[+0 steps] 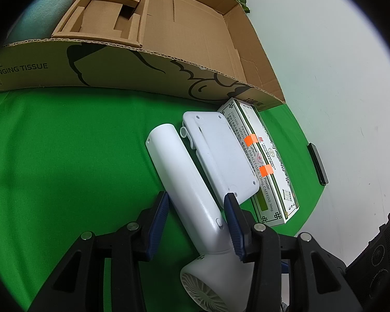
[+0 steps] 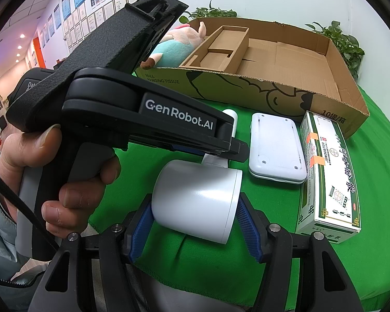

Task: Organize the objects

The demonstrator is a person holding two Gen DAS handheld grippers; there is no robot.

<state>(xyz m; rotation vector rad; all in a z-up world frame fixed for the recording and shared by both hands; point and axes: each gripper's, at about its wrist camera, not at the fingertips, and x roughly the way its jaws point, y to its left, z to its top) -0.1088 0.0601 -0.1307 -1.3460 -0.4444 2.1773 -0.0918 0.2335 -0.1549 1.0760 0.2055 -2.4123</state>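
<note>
Biggest thing here is the cardboard box (image 2: 332,96) at the back of the green cloth (image 1: 65,156), open on top, with a cardboard insert (image 2: 221,49) in its left part and a plush toy (image 2: 174,44) tucked at the far left end. Most of the box floor is bare.

In front of it, still on the cloth, three things lie side by side: a white hair dryer (image 1: 184,179), a flat white device (image 1: 221,153) just beside it, and a medicine carton (image 2: 325,182) with orange tape, touching the box's front wall.

My read: the dryer is the item in hand, gripped but not lifted yet. The left gripper (image 1: 197,223) straddles the handle, blue pads on both sides and looking snug against it. The right gripper (image 2: 195,223) is partly closed around the fat barrel, both pads touching it. So a two-handed grip, dryer still resting on the cloth. Next move probably calls for lifting both ends together so it doesn't twist, clearing the front wall, then setting it down in the bare part of the box.

Hard to make out: the left-hand tool blocks most of the handle in the right view, the dryer's grille end is cut off at the bottom of the left view, and there's a thin dark object (image 1: 317,163) at the cloth's edge I can't identify.
</note>
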